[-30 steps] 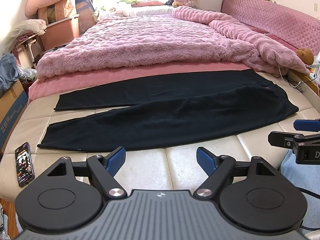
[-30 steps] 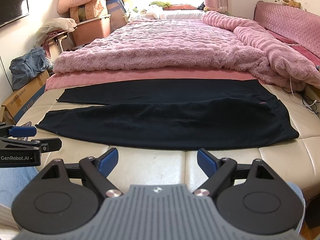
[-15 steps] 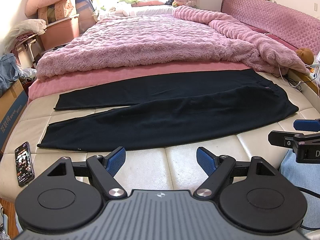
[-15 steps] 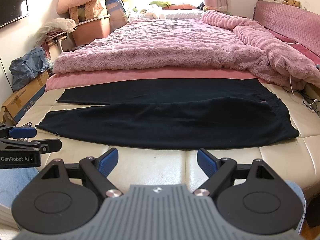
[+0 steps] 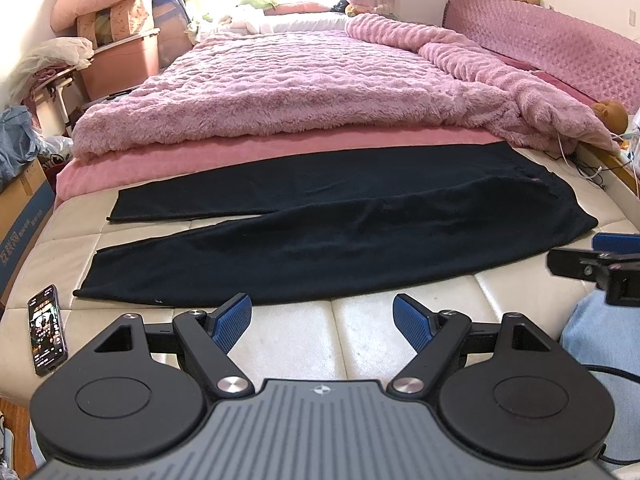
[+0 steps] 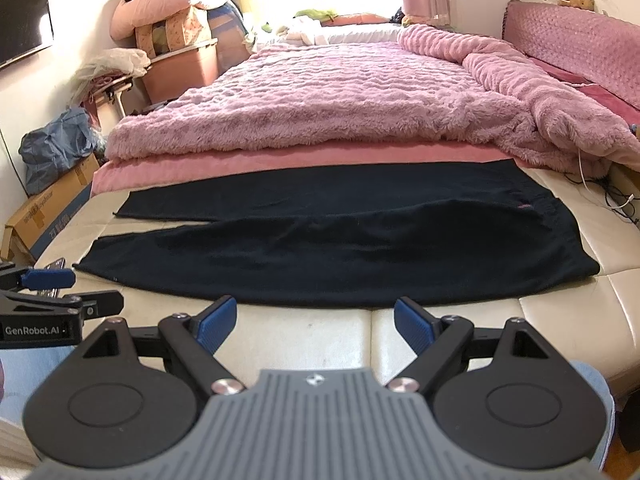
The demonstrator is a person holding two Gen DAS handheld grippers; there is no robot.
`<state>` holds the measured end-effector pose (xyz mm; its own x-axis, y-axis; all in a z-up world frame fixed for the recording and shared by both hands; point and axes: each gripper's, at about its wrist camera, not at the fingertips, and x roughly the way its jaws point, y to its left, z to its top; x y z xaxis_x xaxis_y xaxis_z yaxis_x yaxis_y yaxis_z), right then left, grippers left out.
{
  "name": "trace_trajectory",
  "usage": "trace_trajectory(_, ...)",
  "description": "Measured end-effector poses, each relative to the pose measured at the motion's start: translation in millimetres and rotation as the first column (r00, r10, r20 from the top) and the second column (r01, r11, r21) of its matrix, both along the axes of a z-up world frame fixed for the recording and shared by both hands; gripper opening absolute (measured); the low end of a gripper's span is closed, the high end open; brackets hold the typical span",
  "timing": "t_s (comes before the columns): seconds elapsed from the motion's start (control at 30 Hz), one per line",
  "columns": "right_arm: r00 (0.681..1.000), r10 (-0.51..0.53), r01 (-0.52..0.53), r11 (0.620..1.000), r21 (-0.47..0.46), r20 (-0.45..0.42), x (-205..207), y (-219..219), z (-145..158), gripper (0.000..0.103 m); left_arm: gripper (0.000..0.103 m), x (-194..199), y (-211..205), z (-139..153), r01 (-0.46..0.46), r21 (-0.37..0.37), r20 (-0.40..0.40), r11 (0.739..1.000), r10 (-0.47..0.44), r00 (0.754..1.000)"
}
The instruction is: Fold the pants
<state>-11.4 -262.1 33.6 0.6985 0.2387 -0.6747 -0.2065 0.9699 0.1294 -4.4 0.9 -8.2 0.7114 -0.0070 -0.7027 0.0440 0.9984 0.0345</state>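
Black pants [image 5: 340, 220] lie flat across the cream foot end of the bed, waistband to the right, both legs spread out to the left; they also show in the right wrist view [image 6: 340, 232]. My left gripper [image 5: 322, 316] is open and empty, just short of the pants' near edge. My right gripper [image 6: 316, 318] is open and empty, also short of the near edge. The right gripper shows at the right edge of the left wrist view [image 5: 600, 256]. The left gripper shows at the left of the right wrist view [image 6: 52, 292].
A phone [image 5: 47, 334] lies on the cream bed surface [image 5: 360, 332] left of the pant legs. A fluffy pink blanket [image 5: 304, 88] covers the bed behind the pants. Cables [image 6: 616, 204] trail at the right edge. Boxes [image 6: 48, 208] and bags stand left of the bed.
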Motion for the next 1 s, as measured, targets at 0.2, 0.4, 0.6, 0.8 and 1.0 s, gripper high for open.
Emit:
trace_trajectory(0.2, 0.998, -0.029, 0.029, 1.0, 0.001, 0.054, 10, -13, 4, 0.082, 0.087, 16, 11, -5, -0.01, 0.03, 0.004, 1.0, 0.01, 1.0)
trace_trajectory(0.4, 0.993, -0.028, 0.03, 0.999, -0.017, 0.111, 40, -35, 3, 0.082, 0.085, 44, 26, -9, 0.037, 0.093, 0.027, 0.995, -0.04, 0.999)
trace_trajectory(0.6, 0.998, -0.014, 0.021, 0.994, -0.111, 0.059, 93, -62, -7, 0.082, 0.081, 72, 40, -26, 0.198, 0.269, 0.041, 0.943, -0.217, 0.975)
trace_trajectory(0.8, 1.0, 0.021, -0.017, 0.956, -0.292, 0.01, 143, -96, -34, 0.06, 0.07, 96, 62, -78, 0.331, 0.489, -0.101, 0.807, -0.324, 0.941)
trace_trajectory(1.0, 0.996, 0.022, -0.057, 0.909, -0.413, -0.087, 185, -136, -71, 0.038, 0.061, 97, 91, -128, 0.467, 0.589, -0.285, 0.66, -0.372, 0.883)
